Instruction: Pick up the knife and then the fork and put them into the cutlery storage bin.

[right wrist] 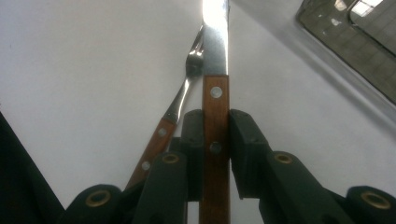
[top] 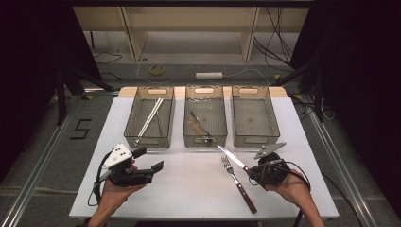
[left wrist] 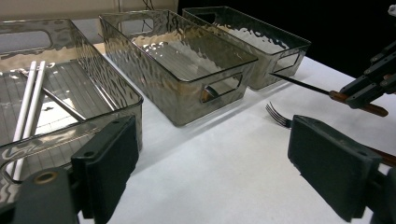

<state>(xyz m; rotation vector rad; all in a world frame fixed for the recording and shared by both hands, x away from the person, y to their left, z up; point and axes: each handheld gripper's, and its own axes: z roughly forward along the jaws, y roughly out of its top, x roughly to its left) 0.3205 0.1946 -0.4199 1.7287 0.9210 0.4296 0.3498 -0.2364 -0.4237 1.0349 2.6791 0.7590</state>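
A knife (right wrist: pixel 215 100) with a wooden handle and steel blade sits between the pads of my right gripper (right wrist: pixel 215 149), which is shut on the handle. In the high view that right gripper (top: pixel 251 170) is at the table's front right, and the knife (top: pixel 231 157) points up-left toward the bins. A wooden-handled fork (top: pixel 240 185) lies flat on the white table just left of the right gripper, and the fork (right wrist: pixel 187 84) runs beside the knife under it. My left gripper (top: pixel 149 159) hovers at the front left, open and empty. The left gripper (left wrist: pixel 219 163) faces the bins and the fork (left wrist: pixel 278 116).
Three clear grey bins stand in a row at the back of the table. The left bin (top: pixel 127 124) holds white chopsticks (top: pixel 150 118). The middle bin (top: pixel 204 142) holds some cutlery (top: pixel 198 125). The right bin (top: pixel 255 142) looks bare. Cables cross the floor beyond.
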